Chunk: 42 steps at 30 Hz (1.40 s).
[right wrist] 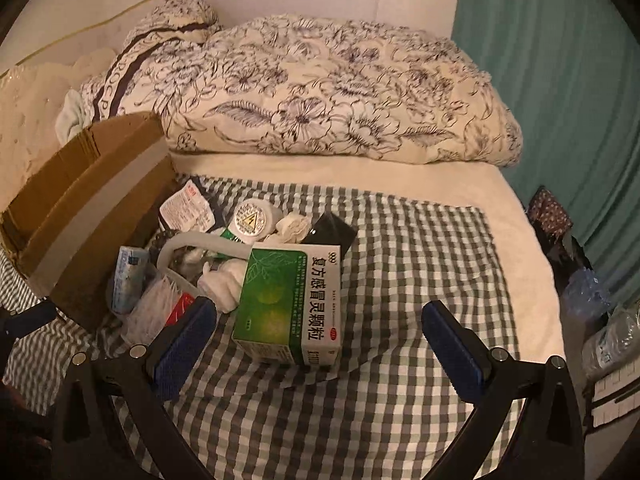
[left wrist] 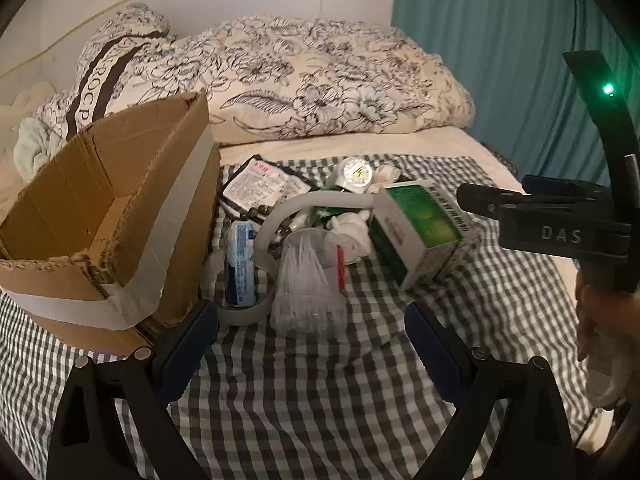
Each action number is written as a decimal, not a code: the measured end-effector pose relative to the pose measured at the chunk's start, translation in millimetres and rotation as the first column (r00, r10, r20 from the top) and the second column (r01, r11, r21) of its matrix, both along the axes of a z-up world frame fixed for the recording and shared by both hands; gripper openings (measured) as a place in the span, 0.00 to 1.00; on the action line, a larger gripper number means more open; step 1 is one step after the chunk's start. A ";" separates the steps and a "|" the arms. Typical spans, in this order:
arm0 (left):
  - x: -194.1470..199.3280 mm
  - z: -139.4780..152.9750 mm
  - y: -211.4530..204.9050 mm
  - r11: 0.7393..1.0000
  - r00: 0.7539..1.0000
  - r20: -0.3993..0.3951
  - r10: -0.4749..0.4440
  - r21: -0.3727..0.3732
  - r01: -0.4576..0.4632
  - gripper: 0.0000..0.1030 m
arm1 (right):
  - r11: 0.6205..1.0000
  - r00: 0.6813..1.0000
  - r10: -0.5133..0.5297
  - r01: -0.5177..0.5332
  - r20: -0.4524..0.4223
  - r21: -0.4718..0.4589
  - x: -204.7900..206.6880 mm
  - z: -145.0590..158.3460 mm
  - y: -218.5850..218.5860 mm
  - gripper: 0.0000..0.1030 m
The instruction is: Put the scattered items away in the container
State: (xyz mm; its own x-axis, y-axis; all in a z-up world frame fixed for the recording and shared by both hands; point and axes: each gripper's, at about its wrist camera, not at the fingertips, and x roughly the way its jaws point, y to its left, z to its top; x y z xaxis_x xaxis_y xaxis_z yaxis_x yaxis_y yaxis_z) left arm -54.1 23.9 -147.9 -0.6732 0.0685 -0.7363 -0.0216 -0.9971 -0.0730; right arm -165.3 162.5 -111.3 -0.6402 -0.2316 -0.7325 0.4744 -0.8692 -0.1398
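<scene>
Cardboard open-top brown box with grey tape (left wrist: 112, 216) is sitting on the checked bedsheet (left wrist: 320, 400), at the left of the pile, looking empty so far. You're holding both claws spread wide, gripping nothing. Left claw (left wrist: 312, 340) is hovering just short of the clear plastic tub of cotton swabs (left wrist: 308, 280), which is lying dead ahead, long axis pointing away from you, box just to its left. Right claw (right wrist: 320, 344) is facing the green-and-white medicine carton (right wrist: 292, 304), sitting between its fingers' line, long axis running roughly away from you, tilted. Each claw is nearest its own item; judging by this, the left is closer to the box, so the swab tub looks the quicker drop.
</scene>
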 end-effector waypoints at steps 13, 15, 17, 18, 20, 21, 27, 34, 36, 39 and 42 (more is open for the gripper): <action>-27.9 -29.7 1.2 1.000 0.998 0.054 0.029 -0.001 -0.029 0.89 | 0.999 0.997 0.021 -0.024 0.072 0.038 -21.1 -31.7 -11.8 1.00; -30.4 -33.8 2.3 1.000 0.998 0.059 0.029 -0.004 -0.029 0.88 | 0.999 0.997 0.024 -0.027 0.074 0.044 -23.1 -34.7 -12.9 1.00; -34.3 -38.1 3.7 1.000 0.997 0.066 0.028 -0.007 -0.028 0.88 | 0.999 0.996 0.023 -0.027 0.083 0.046 -25.8 -38.7 -13.2 1.00; -36.1 -40.2 4.4 1.000 0.997 0.069 0.028 -0.008 -0.028 0.88 | 0.999 0.996 0.020 -0.024 0.088 0.046 -27.5 -41.3 -13.1 1.00; -40.2 -45.0 4.7 1.000 0.997 0.078 0.029 -0.009 -0.029 0.88 | 0.999 0.995 0.015 -0.019 0.099 0.045 -30.4 -45.8 -13.8 1.00; -41.2 -46.5 4.8 1.000 0.996 0.080 0.031 -0.008 -0.030 0.88 | 0.999 0.994 0.014 -0.018 0.105 0.042 -31.9 -47.8 -14.0 1.00; -51.7 -56.0 6.5 0.999 0.995 0.088 0.038 -0.018 -0.036 0.79 | 0.999 0.992 0.018 -0.024 0.129 0.042 -38.2 -58.7 -20.3 1.00; -59.5 -67.9 9.0 0.999 0.995 0.092 0.040 -0.027 -0.038 0.76 | 0.997 0.990 0.022 -0.033 0.137 0.075 -42.4 -72.9 -30.1 1.00; -61.8 -69.0 9.6 0.999 0.995 0.087 0.041 -0.030 -0.039 0.73 | 0.996 0.990 0.021 -0.033 0.137 0.086 -43.7 -76.3 -32.0 1.00; -65.7 -73.2 9.7 0.999 0.995 0.094 0.045 -0.035 -0.042 0.73 | 0.994 0.991 0.010 -0.023 0.131 0.103 -46.7 -81.4 -33.0 1.00; -67.1 -75.4 10.7 0.999 0.996 0.084 0.042 -0.038 -0.039 0.70 | 0.995 0.990 -0.001 -0.014 0.139 0.103 -51.0 -86.9 -32.4 1.00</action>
